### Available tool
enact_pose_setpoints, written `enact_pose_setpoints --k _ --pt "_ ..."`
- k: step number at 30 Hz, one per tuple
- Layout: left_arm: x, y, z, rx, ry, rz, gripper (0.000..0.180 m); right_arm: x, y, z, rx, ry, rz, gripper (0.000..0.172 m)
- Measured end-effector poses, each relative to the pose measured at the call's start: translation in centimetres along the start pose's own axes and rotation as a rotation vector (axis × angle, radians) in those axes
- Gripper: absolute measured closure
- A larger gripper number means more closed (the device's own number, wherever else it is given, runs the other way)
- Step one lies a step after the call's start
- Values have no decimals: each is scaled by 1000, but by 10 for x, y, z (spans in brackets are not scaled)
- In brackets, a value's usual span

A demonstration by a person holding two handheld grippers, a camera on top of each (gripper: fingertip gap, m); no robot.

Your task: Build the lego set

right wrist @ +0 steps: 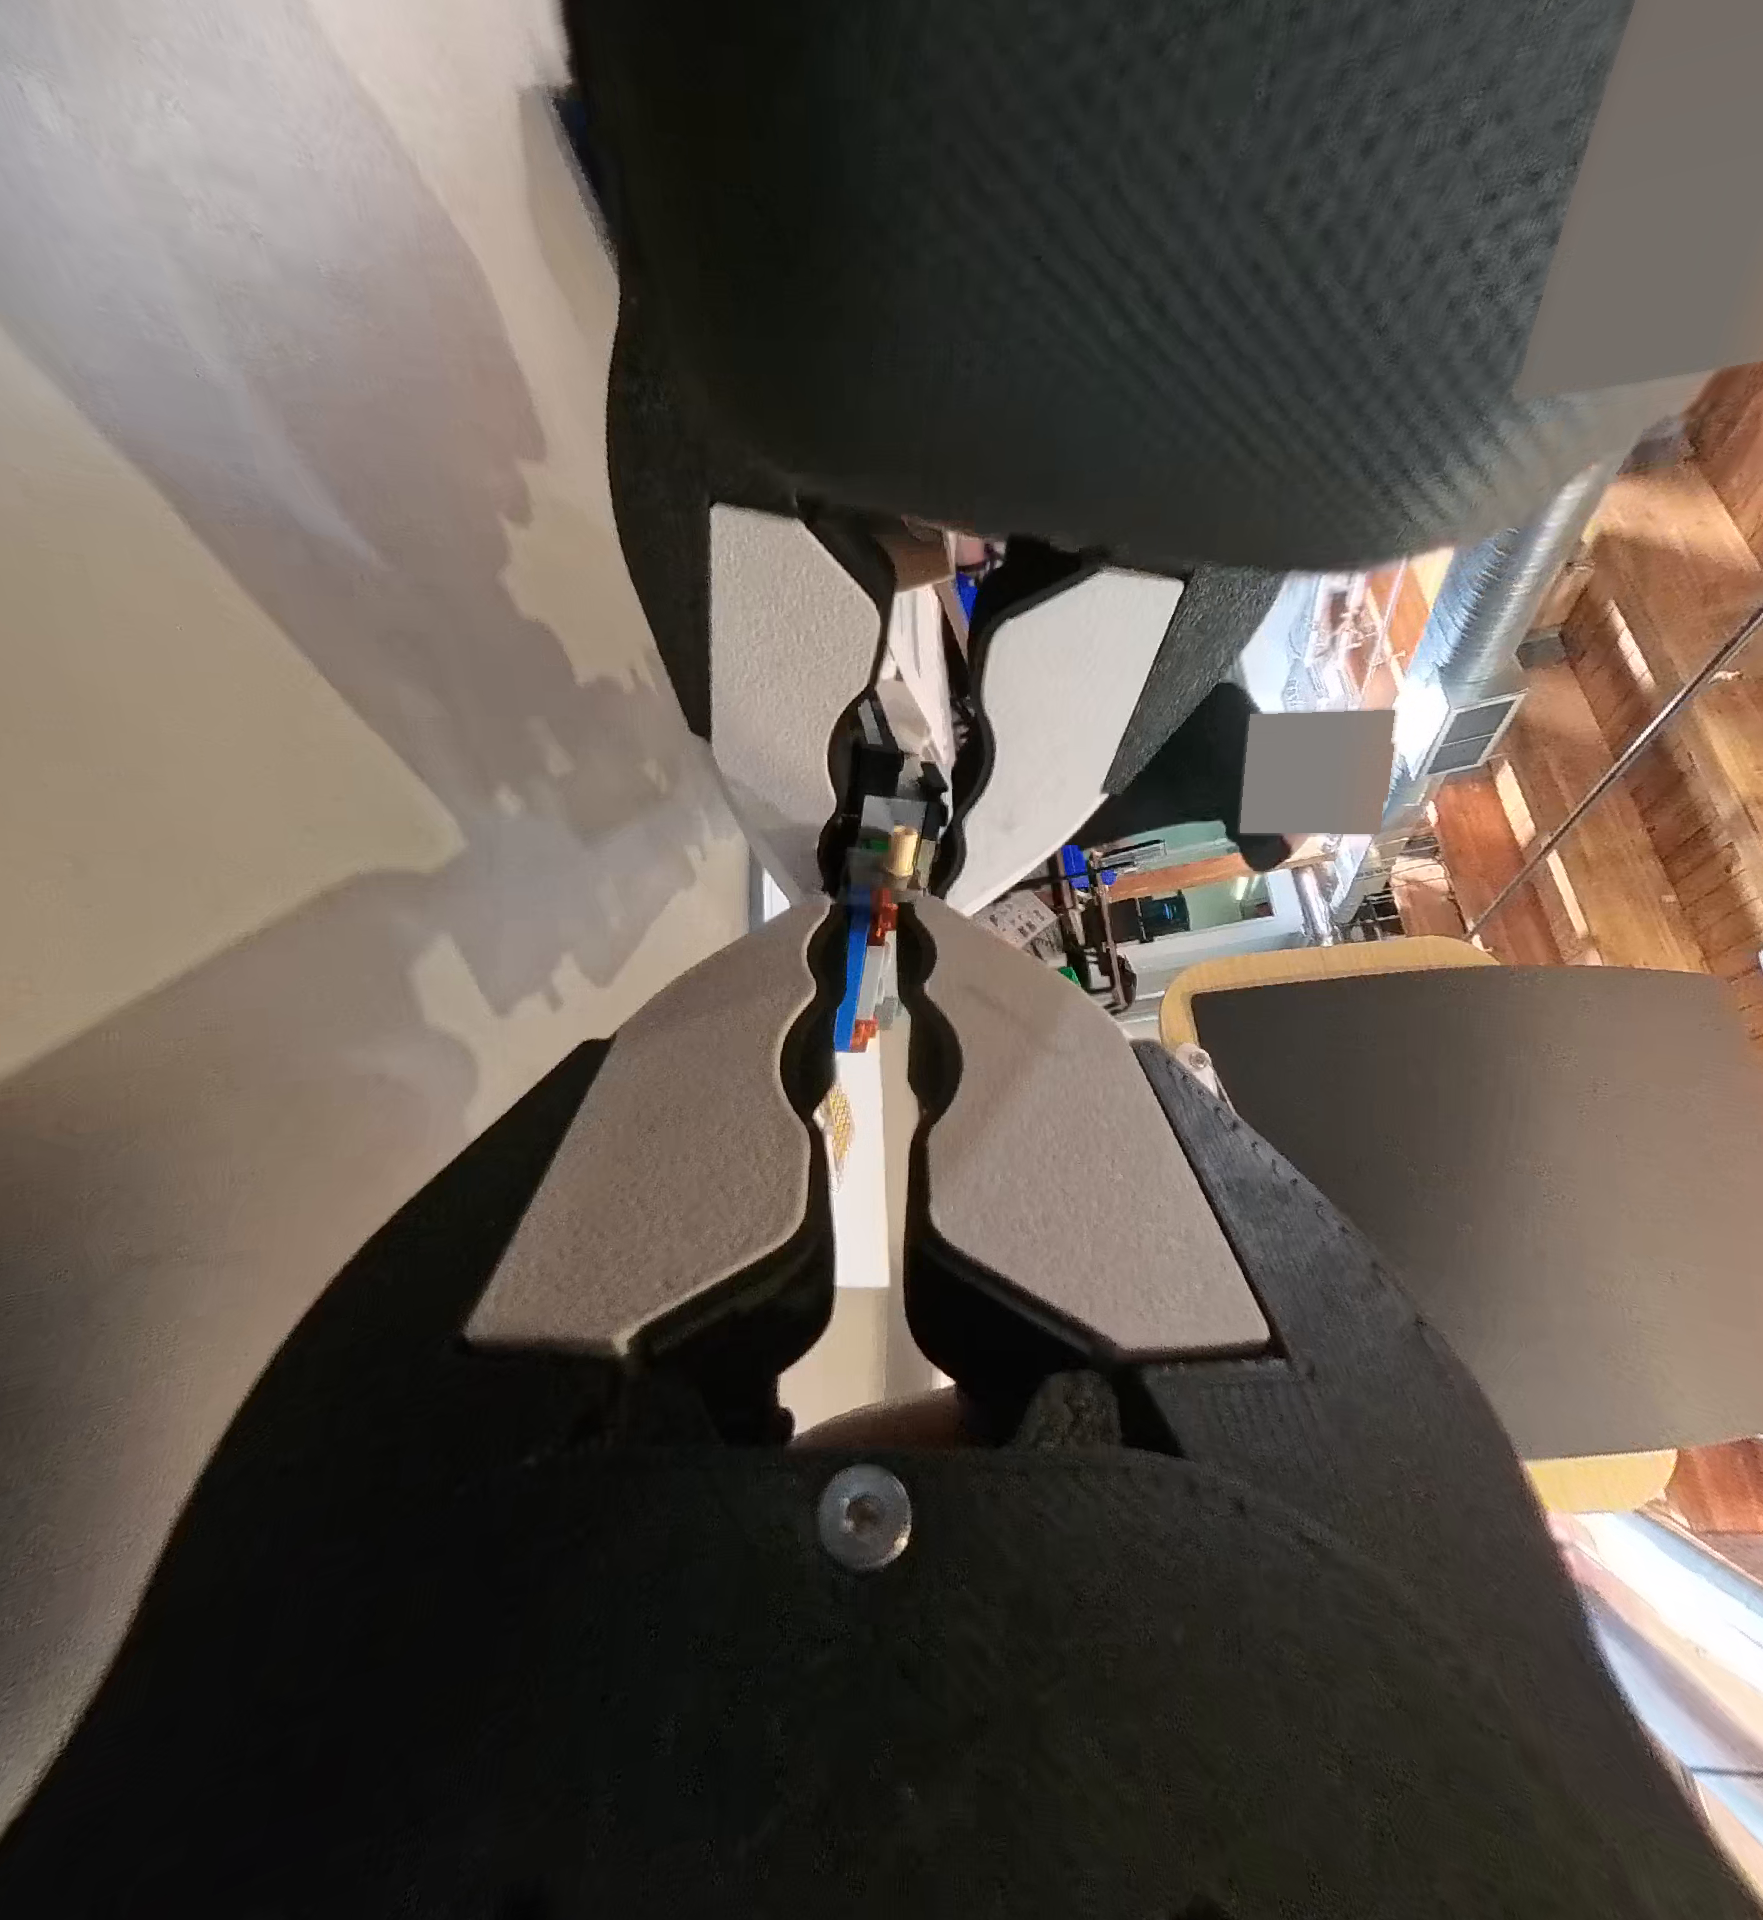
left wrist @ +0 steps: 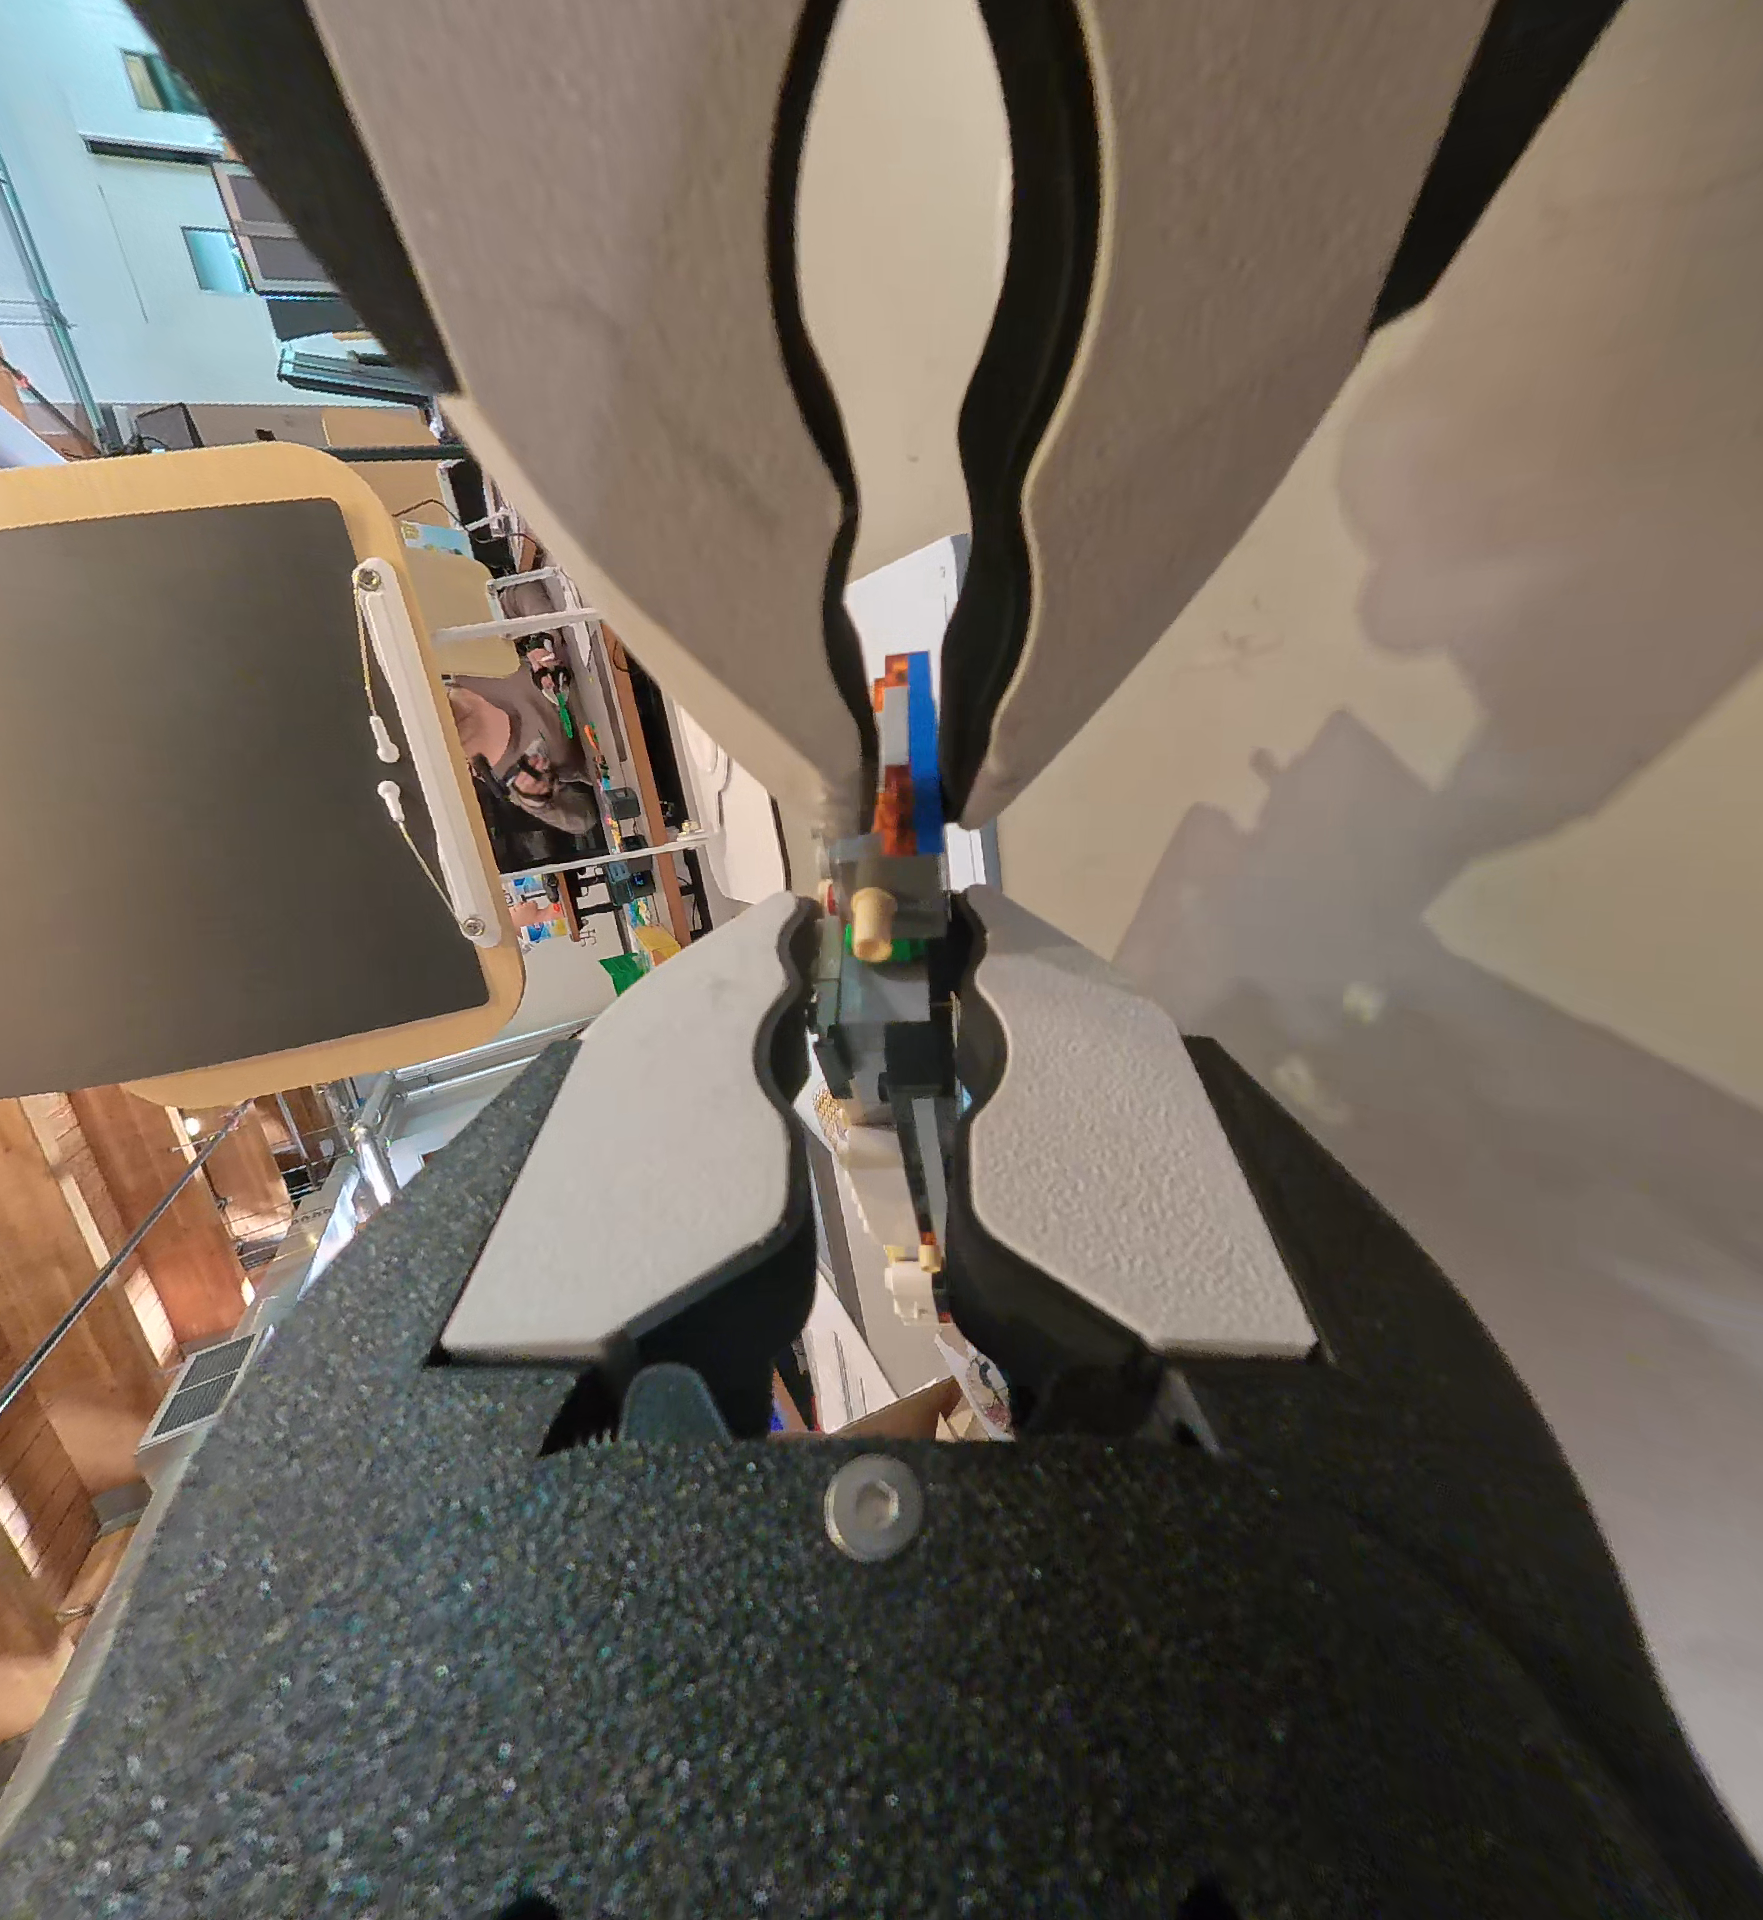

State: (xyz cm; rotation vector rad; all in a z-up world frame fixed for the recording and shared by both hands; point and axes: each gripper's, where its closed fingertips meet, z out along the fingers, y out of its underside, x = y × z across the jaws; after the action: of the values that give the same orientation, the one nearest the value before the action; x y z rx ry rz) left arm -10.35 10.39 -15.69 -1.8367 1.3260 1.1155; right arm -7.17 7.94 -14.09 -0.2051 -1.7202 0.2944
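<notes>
My two grippers meet tip to tip around one small toy-brick build. In the left wrist view my left gripper [left wrist: 882, 935] is shut on the grey and black end of the build [left wrist: 882, 1013], which carries a tan peg [left wrist: 872, 920] and a green bit. The right gripper [left wrist: 908, 800] comes in from above, closed on the blue, orange and white slab end [left wrist: 913, 748]. In the right wrist view my right gripper [right wrist: 872, 935] is pressed on that blue slab [right wrist: 856, 977]. The left gripper [right wrist: 887, 883] opposite holds the grey part [right wrist: 887, 810].
A dark-topped table with a wooden rim [left wrist: 181, 779] is at the left, and shows in the right wrist view [right wrist: 1479, 1195]. A pale surface with shadows [left wrist: 1479, 831] lies beside the grippers. A person [left wrist: 534, 758], shelves and a brick wall [right wrist: 1687, 623] are farther off.
</notes>
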Motion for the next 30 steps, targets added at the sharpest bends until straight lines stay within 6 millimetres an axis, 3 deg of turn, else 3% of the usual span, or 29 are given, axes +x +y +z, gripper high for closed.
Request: enact_pose_setpoints --k 16,30 --pt "5 -4 -3 1 21 24 156 -6 -2 -5 9 -77 52 163" --pt "6 -6 -2 16 23 -18 156 -5 -1 -5 15 -121 246 164"
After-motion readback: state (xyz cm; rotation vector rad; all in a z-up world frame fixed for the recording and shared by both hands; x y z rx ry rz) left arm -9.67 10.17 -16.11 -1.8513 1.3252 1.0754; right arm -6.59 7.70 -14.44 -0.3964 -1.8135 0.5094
